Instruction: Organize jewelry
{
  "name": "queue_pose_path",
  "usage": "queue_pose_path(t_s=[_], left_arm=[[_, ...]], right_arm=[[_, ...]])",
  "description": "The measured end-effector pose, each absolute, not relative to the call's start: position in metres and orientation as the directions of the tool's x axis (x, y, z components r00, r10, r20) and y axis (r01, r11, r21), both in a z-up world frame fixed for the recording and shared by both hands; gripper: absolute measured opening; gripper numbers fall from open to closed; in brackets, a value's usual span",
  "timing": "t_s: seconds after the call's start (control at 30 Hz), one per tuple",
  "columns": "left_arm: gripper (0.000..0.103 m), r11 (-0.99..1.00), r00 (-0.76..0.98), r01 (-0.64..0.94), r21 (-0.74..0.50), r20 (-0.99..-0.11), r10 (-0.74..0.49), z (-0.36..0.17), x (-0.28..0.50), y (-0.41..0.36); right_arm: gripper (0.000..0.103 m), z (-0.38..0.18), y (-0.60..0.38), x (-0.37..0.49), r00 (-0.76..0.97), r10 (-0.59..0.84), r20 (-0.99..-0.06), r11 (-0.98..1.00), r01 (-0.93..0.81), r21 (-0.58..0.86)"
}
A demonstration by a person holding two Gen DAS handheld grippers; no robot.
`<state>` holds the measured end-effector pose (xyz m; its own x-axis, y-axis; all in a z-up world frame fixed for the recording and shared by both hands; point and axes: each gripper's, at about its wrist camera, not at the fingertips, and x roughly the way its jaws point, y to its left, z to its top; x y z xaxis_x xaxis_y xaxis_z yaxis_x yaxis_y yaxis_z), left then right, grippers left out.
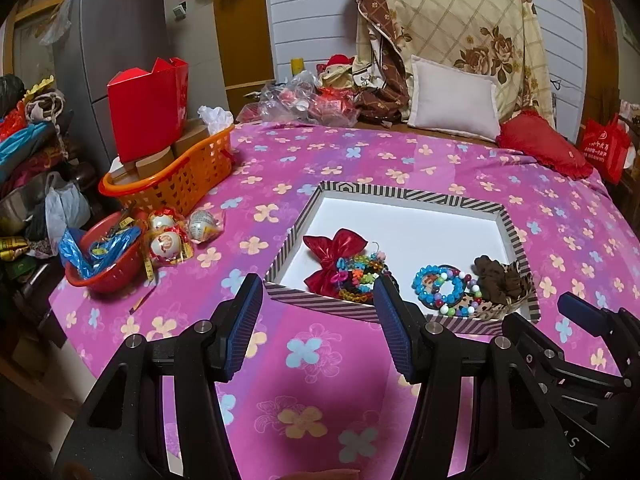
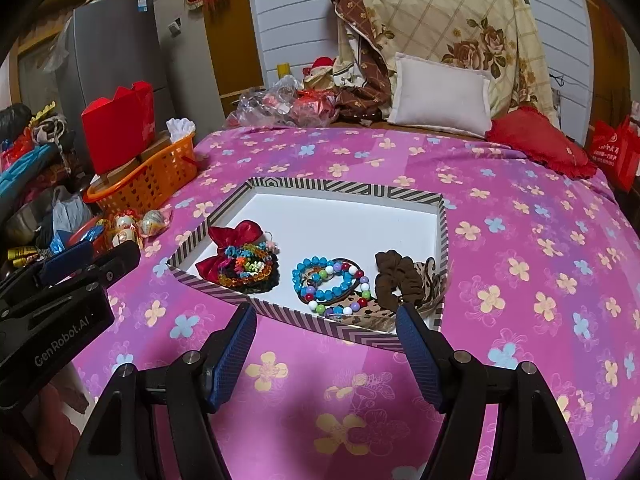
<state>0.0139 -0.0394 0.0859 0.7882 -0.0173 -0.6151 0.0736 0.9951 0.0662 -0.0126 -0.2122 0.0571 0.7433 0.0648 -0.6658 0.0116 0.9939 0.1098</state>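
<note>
leopard scrunchie [image 2: 430, 280] half under brown scrunchie [image 2: 396, 276]

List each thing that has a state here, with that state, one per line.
left gripper: open, holding nothing
right gripper: open, holding nothing
striped box: lidless, far half bare
red pouch: lying in box, tied shut
bead bracelets: heaped in box
brown scrunchie: lying in box
orange basket: filled with boxes

Pink flowered bed [image 2: 500, 264] carries striped tray [image 2: 344, 190], orange basket [image 2: 156, 182], pillows [image 2: 440, 98]
</note>
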Motion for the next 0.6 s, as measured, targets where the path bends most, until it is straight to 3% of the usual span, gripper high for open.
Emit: queue_pose_path(t_s=[0.6], left_arm=[[0.058, 0.994, 0.78, 0.08, 0.074, -0.625, -0.016, 0.0779, 0.0155, -0.0456]], right_arm=[[0.07, 0.049, -0.2137, -0.0075, 0.732, 0.069, -0.678, 0.993, 0.014, 0.116]])
